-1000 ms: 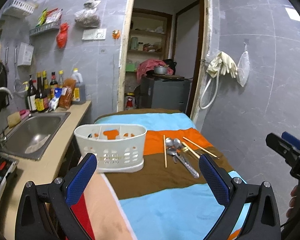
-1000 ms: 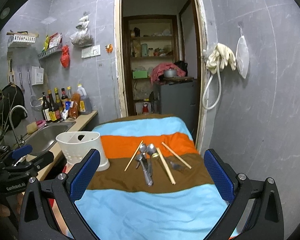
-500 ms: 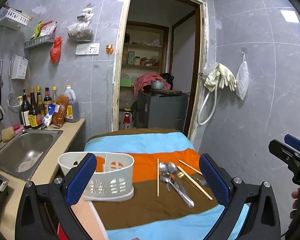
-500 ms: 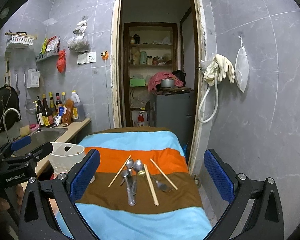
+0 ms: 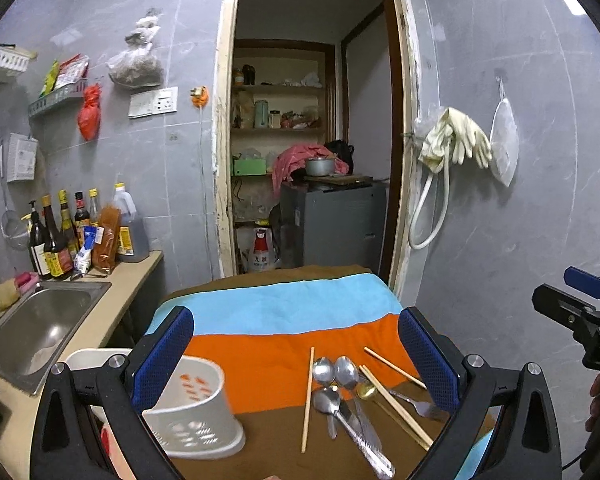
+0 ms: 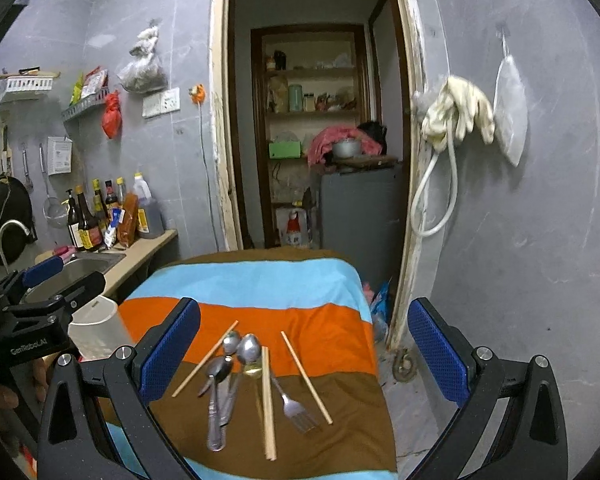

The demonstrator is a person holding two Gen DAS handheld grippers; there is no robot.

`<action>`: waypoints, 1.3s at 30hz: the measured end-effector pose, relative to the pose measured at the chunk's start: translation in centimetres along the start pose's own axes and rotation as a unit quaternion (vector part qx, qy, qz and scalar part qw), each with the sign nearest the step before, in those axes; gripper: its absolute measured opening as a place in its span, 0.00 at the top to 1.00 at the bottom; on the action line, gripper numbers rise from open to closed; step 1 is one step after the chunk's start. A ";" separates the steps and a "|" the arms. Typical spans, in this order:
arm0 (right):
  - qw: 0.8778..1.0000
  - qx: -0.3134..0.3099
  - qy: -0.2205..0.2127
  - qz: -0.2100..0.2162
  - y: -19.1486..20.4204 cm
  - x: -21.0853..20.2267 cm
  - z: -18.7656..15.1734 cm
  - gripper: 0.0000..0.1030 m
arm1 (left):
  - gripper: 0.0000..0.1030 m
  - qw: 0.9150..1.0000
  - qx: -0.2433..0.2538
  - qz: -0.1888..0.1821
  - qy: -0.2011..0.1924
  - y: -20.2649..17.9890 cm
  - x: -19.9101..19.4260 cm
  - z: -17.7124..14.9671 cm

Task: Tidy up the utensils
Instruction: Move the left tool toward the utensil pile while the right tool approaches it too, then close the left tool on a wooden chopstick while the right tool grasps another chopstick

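Observation:
Spoons (image 6: 248, 349), a fork (image 6: 296, 410) and wooden chopsticks (image 6: 268, 400) lie loose on a striped cloth (image 6: 260, 280) over a table. A white perforated utensil caddy (image 5: 196, 412) stands at the cloth's left edge; it also shows in the right wrist view (image 6: 98, 332). My left gripper (image 5: 296, 356) is open and empty, held above the cloth between caddy and utensils (image 5: 339, 384). My right gripper (image 6: 303, 344) is open and empty, above the utensils.
A steel sink (image 5: 36, 328) and counter with several sauce bottles (image 5: 60, 236) lie to the left. A doorway (image 5: 311, 152) with shelves and a grey appliance is behind the table. Rubber gloves (image 5: 455, 140) and a hose hang on the right wall.
Both grippers have pulled back and tilted up, so the table sits lower in both views. The caddy and utensils have not moved. Both stay open.

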State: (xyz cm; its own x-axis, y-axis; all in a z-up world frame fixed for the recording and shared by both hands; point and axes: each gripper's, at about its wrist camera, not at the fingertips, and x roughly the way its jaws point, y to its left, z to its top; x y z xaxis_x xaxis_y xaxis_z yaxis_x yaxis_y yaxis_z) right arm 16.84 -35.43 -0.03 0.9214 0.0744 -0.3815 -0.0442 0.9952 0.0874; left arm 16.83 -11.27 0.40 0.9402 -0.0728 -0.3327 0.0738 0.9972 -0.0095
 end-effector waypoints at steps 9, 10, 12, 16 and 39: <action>0.997 0.015 0.073 0.020 -4.1 8.5 -1.6 0.01 | 0.00 0.998 0.007 0.010 0.067 -3.3 7.6 -0.2; 0.996 0.013 0.083 0.022 -4.3 9.5 -1.8 0.01 | 0.00 0.997 0.001 0.014 0.074 -3.5 8.3 -0.4; 0.995 0.011 0.101 0.021 -4.5 11.3 -2.3 0.01 | 0.00 0.996 -0.015 0.029 0.086 -3.6 10.0 -0.8; 0.991 0.029 0.125 0.039 -4.9 13.8 -3.4 0.09 | 0.00 0.992 -0.034 0.046 0.111 -3.5 13.1 -1.9; 0.958 0.010 0.266 0.111 -0.7 23.3 -10.2 0.68 | 0.66 0.937 -0.086 0.041 0.337 -0.4 22.6 -9.0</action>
State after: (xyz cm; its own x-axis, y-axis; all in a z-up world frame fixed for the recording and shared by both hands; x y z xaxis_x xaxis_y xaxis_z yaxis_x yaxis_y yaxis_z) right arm 34.41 -33.73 -18.37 0.5636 0.3107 -0.7654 -0.2037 0.9502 0.2357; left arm 35.09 -13.19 -15.60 0.5126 -0.0264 -0.8582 -0.0987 0.9911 -0.0894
